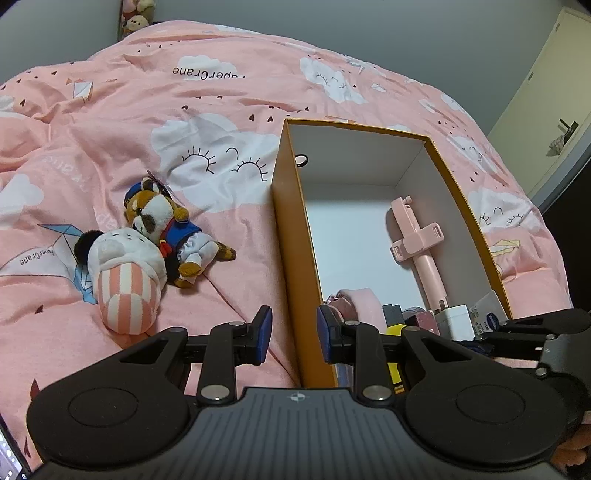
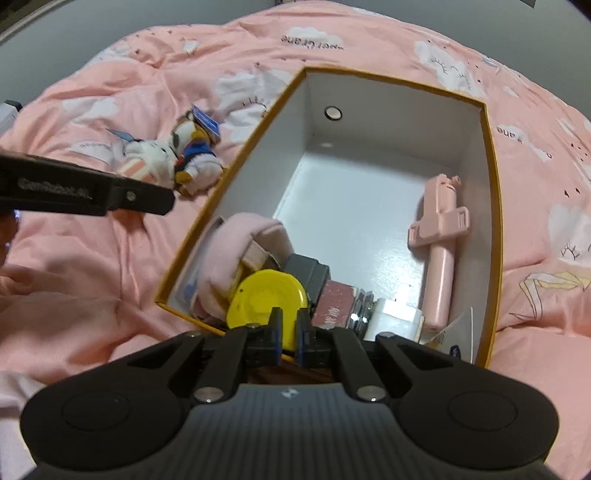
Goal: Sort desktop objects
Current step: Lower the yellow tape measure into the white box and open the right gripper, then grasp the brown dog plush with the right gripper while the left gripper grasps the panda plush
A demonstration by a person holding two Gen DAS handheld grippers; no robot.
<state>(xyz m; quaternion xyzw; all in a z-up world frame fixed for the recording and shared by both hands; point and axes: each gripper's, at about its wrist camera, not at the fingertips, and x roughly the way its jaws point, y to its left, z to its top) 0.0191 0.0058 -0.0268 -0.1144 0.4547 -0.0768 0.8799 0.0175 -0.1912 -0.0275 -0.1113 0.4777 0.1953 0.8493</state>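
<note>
An orange box [image 1: 291, 240] with a white inside lies on the bed. It holds a pink selfie stick [image 2: 443, 251], a pink cloth [image 2: 229, 251], a yellow disc [image 2: 258, 295], a white charger [image 2: 397, 314] and other small items. Left of the box [image 2: 493, 184] lie a raccoon plush [image 1: 166, 221] and a white plush with pink stripes [image 1: 125, 273]. My left gripper [image 1: 295, 332] hovers open over the box's near left wall, nothing pressed between its pads. My right gripper [image 2: 289, 323] is shut over the yellow disc; contact is unclear.
A rumpled pink duvet [image 1: 221, 92] covers the whole bed. A phone's edge [image 1: 9, 458] shows at the bottom left corner. More plush toys [image 1: 136, 16] sit at the headboard. A pale door [image 1: 535, 110] stands at the far right.
</note>
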